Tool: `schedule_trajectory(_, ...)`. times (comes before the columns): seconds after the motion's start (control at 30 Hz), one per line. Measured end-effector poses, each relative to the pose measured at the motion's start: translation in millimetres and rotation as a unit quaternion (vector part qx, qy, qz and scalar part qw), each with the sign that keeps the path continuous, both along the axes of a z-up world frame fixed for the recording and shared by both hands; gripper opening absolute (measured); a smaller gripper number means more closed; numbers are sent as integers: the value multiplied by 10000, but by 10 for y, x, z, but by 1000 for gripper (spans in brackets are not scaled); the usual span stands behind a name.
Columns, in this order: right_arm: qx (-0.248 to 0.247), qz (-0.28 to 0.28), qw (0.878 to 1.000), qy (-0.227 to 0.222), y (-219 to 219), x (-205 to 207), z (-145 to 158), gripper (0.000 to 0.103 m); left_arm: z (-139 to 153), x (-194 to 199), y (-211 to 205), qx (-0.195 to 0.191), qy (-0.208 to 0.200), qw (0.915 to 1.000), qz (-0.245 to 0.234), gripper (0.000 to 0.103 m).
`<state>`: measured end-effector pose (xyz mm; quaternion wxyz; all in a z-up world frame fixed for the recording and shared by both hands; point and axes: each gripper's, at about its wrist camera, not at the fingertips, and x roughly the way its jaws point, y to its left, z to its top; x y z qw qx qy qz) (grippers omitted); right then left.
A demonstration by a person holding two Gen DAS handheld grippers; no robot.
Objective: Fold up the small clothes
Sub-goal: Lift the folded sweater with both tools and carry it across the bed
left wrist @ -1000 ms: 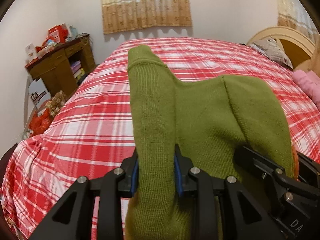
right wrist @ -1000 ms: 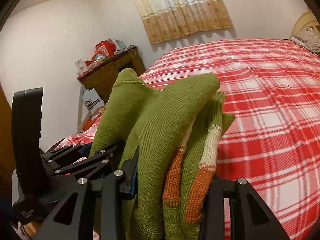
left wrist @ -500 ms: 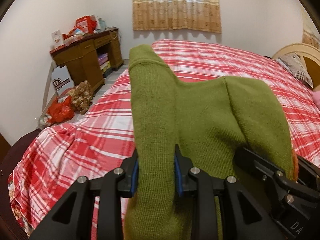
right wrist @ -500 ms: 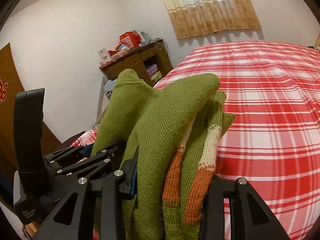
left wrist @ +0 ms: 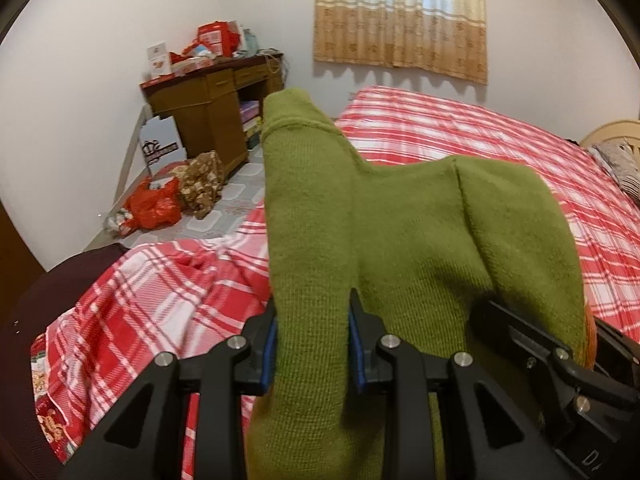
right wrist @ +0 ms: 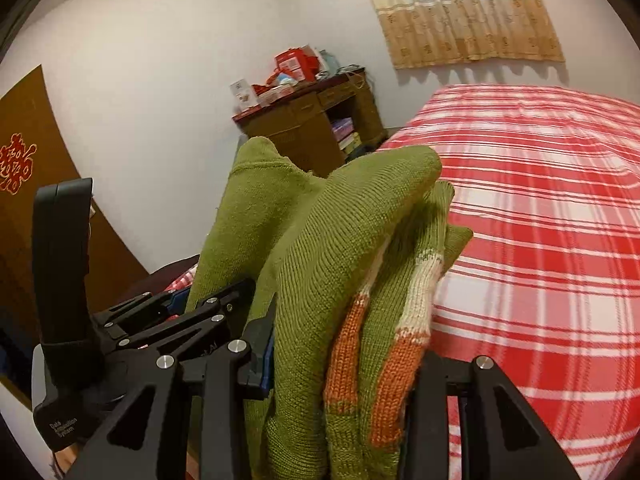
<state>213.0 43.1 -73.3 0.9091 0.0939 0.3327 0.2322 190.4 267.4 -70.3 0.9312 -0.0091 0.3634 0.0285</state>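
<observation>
A folded green knit garment (left wrist: 400, 248) with orange and white stripes (right wrist: 404, 320) is held up in the air above the red plaid bed (left wrist: 460, 128). My left gripper (left wrist: 312, 344) is shut on one thick green fold of it. My right gripper (right wrist: 344, 360) is shut on the other bunched end, where the striped layers show. Side by side, the two grippers stand close together; the left one (right wrist: 176, 312) appears at the left of the right wrist view, and the right one (left wrist: 560, 360) at the lower right of the left wrist view.
The bed's plaid cover (right wrist: 540, 240) stretches ahead and right. A wooden desk (left wrist: 208, 100) piled with red boxes stands by the wall, with red bags (left wrist: 156, 204) on the tiled floor (left wrist: 240, 200). A curtain (left wrist: 400, 16) hangs on the far wall. A brown door (right wrist: 24, 200) is at left.
Both grippers have swung leftward together with the garment in them; the desk and floor have come further into view. The grip on the garment looks unchanged.
</observation>
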Motion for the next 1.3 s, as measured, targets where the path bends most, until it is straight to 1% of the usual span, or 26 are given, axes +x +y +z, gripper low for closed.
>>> schedule_trajectory(0.17,57,252,9997,-1,236,134,-30,39,-10,86,242,27,-9,9997,258,30)
schedule_trajectory(0.4,155,494,9986,-100,472,383,-92,39,-14,246,466,213,-76,9986,484,30)
schedule_trajectory(0.53,84,513,9985,-194,550,562,-200,39,-105,401,508,249,-53,9982,537,30)
schedule_trajectory(0.67,-156,452,9986,-219,586,768,-365,39,-275,617,468,359,-6,9979,545,30)
schedule_trajectory(0.77,-339,373,9987,-3,574,959,-561,39,-398,719,445,389,141,9977,529,30)
schedule_trajectory(0.83,-355,330,9988,119,539,1044,-671,39,-487,783,437,408,238,9973,557,30)
schedule_trajectory(0.93,-262,357,9989,164,502,1098,-731,39,-531,798,453,382,262,9972,580,30)
schedule_trajectory(1.03,-304,400,9984,244,510,1173,-766,39,-565,807,502,363,303,9971,604,31)
schedule_trajectory(1.2,282,401,9963,700,375,1294,-883,40,-589,837,524,316,359,9969,625,32)
schedule_trajectory(1.3,414,381,9950,829,332,1295,-913,40,-596,824,538,235,346,9973,600,33)
